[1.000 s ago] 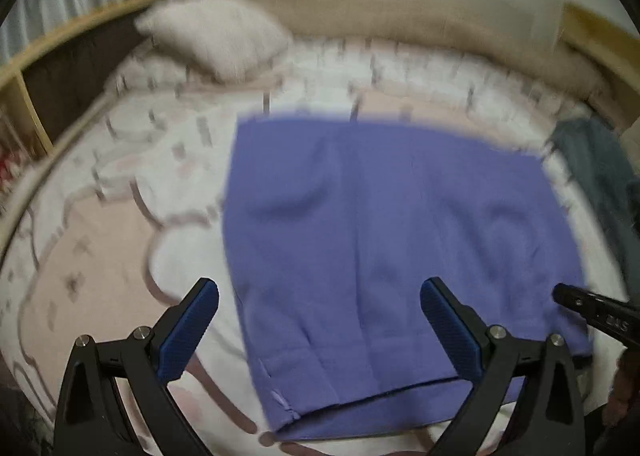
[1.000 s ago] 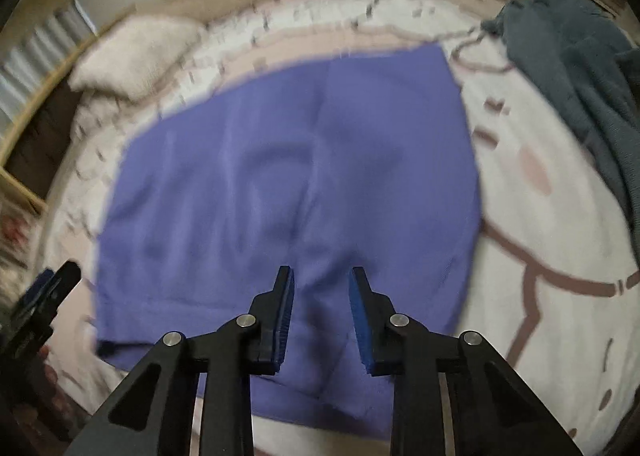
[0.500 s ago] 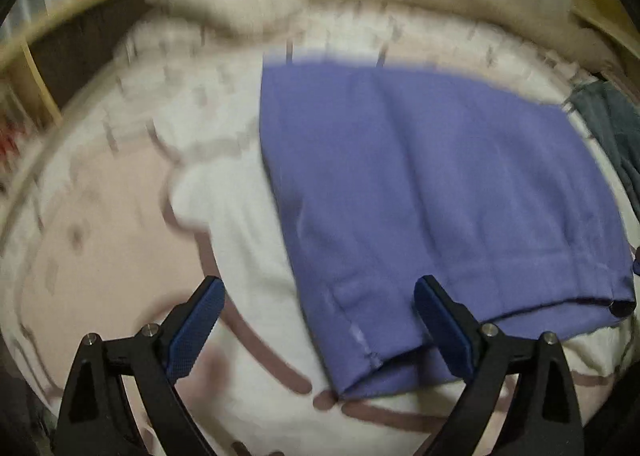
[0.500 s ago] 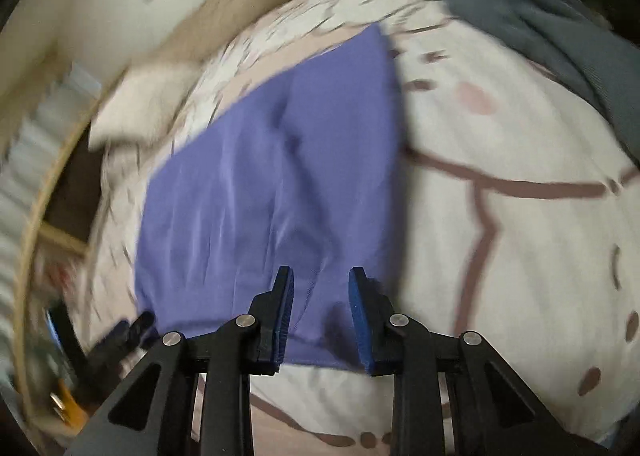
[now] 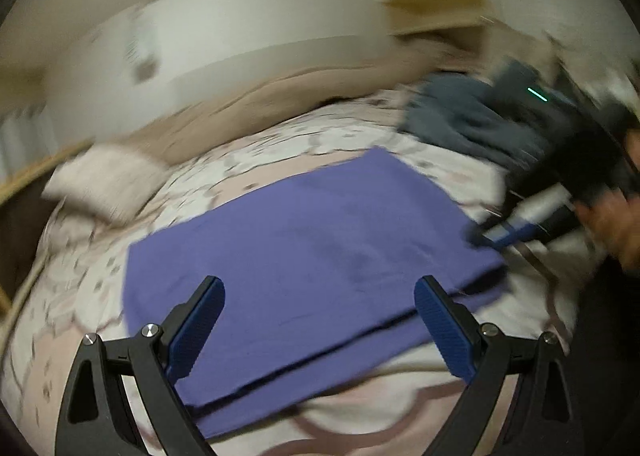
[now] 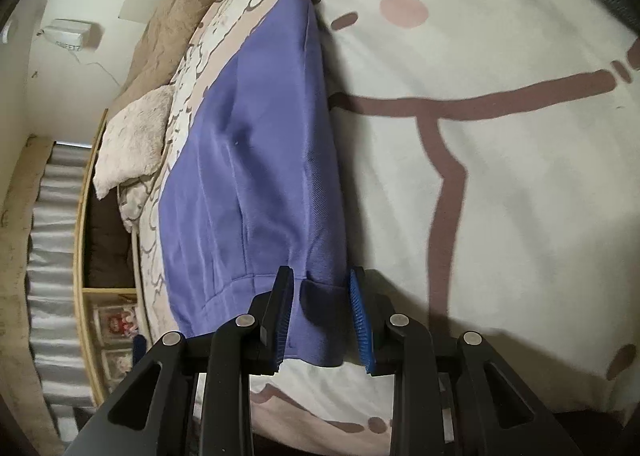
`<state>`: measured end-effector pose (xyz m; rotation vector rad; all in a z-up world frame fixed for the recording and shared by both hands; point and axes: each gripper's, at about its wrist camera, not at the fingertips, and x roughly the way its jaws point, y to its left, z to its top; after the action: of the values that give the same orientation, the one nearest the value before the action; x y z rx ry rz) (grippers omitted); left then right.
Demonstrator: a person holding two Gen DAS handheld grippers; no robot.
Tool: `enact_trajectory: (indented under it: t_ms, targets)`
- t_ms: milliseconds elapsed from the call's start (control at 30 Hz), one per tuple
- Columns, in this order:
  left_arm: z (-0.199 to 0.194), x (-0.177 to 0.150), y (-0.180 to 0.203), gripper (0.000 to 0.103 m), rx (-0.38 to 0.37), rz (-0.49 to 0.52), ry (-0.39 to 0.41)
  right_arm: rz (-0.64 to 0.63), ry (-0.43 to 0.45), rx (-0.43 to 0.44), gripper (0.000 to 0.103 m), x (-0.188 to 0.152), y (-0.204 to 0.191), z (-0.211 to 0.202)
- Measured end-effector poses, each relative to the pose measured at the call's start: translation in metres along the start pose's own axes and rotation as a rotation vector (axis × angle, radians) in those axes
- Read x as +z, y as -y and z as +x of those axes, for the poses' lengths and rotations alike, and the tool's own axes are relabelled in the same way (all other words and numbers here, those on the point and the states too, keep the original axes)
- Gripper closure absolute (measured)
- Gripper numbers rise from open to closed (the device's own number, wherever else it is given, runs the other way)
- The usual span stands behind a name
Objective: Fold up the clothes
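Purple garment (image 5: 304,256), folded into a flat rectangle of at least two layers, lies on the cream bedspread (image 6: 500,176) with its brown line drawing and pink dots. Your left camera shows the whole cloth lying broad and flat, one layer edge stepped back from the one beneath along the near side. Your left gripper (image 5: 320,320) hangs over that near edge with its blue-padded jaws spread wide and nothing between them.

Your right camera shows what the left one blurs: your right gripper (image 6: 320,320) sits low at the garment's near right corner, its jaws part-way apart on either side of the stacked hem. The pads (image 6: 362,320) do not appear to press the cloth; whether they touch it, you cannot tell. In the left view this same gripper (image 5: 516,224) is a smeared shape at the cloth's right edge, with your hand (image 5: 616,228) behind it.

Only the left camera shows the grey-blue clothing (image 5: 472,120) heaped beyond the garment's far right corner. Both cameras show a pale fluffy pillow (image 6: 132,136) and a tan blanket (image 5: 260,104) along the far side. Only the right camera shows a wooden shelf (image 6: 86,248) beside the bed and a pleated grey curtain (image 6: 52,256).
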<state>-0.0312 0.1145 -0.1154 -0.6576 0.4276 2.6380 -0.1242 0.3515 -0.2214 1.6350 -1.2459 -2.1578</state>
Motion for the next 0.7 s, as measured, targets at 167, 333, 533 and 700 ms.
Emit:
enact_trajectory:
  t_ms: [167,333,533,700]
  targets:
    - [0.003,0.001,0.038,0.007,-0.058,0.108,0.039,-0.082,0.055,0.026,0.085,-0.002,-0.008,-0.009]
    - [0.007,0.005,0.073,0.007,-0.088,0.216,0.086,-0.117,0.063,0.081,0.087,-0.003,-0.012,-0.012]
    - [0.022,0.010,0.103,0.007,-0.123,0.269,0.087,-0.057,0.032,0.193,0.087,0.003,-0.006,-0.011]
    - [0.038,0.010,0.113,0.010,-0.145,0.281,0.046,-0.051,0.008,0.246,0.087,0.006,-0.005,-0.012]
